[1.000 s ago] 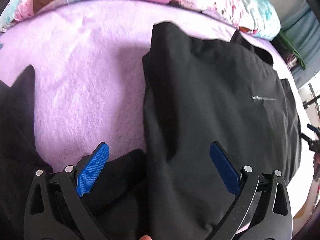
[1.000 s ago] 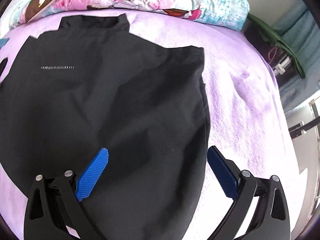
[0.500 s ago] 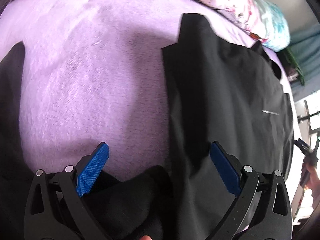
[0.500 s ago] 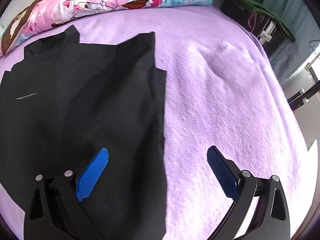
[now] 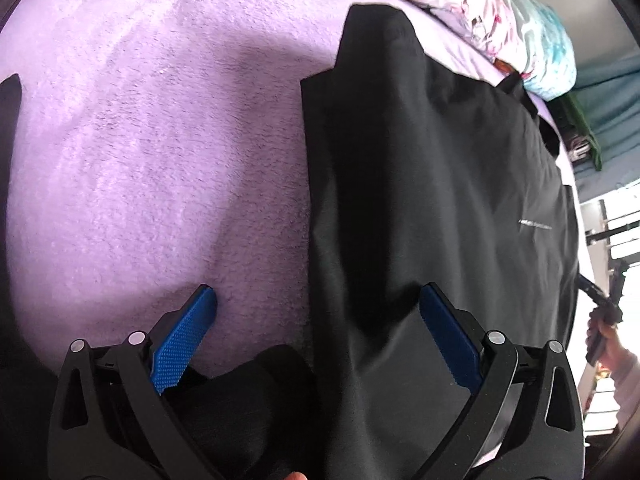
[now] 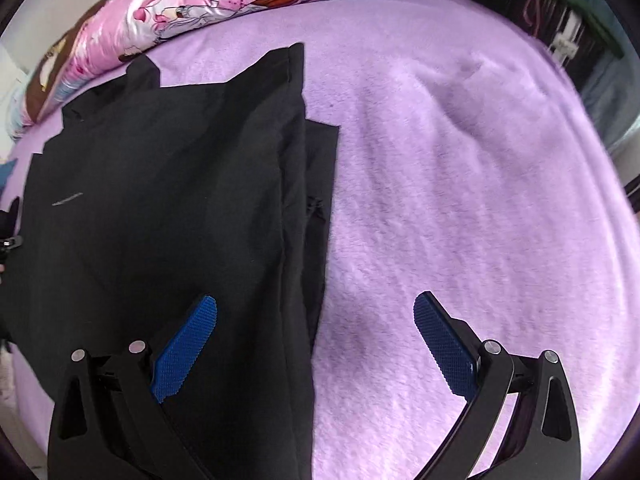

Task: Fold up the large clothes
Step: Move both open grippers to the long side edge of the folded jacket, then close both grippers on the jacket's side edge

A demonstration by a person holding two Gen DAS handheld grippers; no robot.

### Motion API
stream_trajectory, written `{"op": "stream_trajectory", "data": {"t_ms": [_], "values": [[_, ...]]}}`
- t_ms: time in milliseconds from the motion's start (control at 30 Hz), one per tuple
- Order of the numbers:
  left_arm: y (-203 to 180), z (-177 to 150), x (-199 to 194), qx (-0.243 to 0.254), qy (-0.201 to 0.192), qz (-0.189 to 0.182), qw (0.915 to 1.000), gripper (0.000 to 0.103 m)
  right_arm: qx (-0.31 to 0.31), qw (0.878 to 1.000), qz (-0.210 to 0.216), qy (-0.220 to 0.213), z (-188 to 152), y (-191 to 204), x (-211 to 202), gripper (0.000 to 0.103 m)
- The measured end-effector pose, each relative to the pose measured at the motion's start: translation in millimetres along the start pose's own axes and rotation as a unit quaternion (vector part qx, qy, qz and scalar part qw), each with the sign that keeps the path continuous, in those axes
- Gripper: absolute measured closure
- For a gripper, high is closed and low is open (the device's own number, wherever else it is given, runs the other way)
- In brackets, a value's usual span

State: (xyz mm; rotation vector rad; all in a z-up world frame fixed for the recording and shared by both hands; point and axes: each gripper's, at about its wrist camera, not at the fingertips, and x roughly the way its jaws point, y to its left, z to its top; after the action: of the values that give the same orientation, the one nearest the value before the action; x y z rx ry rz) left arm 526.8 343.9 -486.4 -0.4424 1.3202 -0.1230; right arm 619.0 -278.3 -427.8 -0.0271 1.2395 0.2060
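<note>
A large black garment [image 5: 432,184] lies flat on a purple fleece blanket [image 5: 160,140], its sides folded inward and a small white logo on its chest. In the right wrist view the same garment [image 6: 168,200] fills the left half. My left gripper [image 5: 318,312] hovers open over the garment's left edge, with nothing between its blue pads [image 5: 184,340]. My right gripper [image 6: 316,320] stands open above the garment's right edge, one pad over cloth and the other over the blanket [image 6: 460,200]. A dark fabric lump [image 5: 256,400] sits just below the left gripper.
Pink and turquoise patterned bedding [image 6: 192,12] lines the far edge of the bed. A dark cloth [image 5: 8,128] lies at the far left of the left wrist view. A person's hand holding the other gripper [image 5: 604,336] shows at the right edge. Furniture and green fabric [image 6: 560,12] stand beyond the bed.
Both grippers have swung outward: the left view shifted left toward the garment's left edge, the right view shifted right to its right edge. Both stayed open.
</note>
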Motion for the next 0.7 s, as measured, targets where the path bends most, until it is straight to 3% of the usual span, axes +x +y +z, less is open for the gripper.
{"op": "stream_trajectory", "data": {"t_ms": [33,167,467,700], "values": [[-3.7,0.1,1.7,0.004,0.001,-0.002,1.0000,0.006,-0.011,1.000,-0.004,0.002,-0.7,2.3,2.5,0.006],[-16.1,-0.3,11.3,0.026,0.008,-0.008,0.9996,0.006,-0.001,0.999,0.044,0.006,-4.1,2.4,10.0,0.006],[-13.1,1.6,18.8,0.017,0.030,-0.031,0.9989,0.006,0.007,0.992,0.127,0.023,-18.1,19.2,27.3,0.006],[-22.8,3.8,24.1,0.033,0.042,-0.058,0.9969,0.006,0.026,0.989,0.142,0.023,-15.6,28.7,37.3,0.005]]}}
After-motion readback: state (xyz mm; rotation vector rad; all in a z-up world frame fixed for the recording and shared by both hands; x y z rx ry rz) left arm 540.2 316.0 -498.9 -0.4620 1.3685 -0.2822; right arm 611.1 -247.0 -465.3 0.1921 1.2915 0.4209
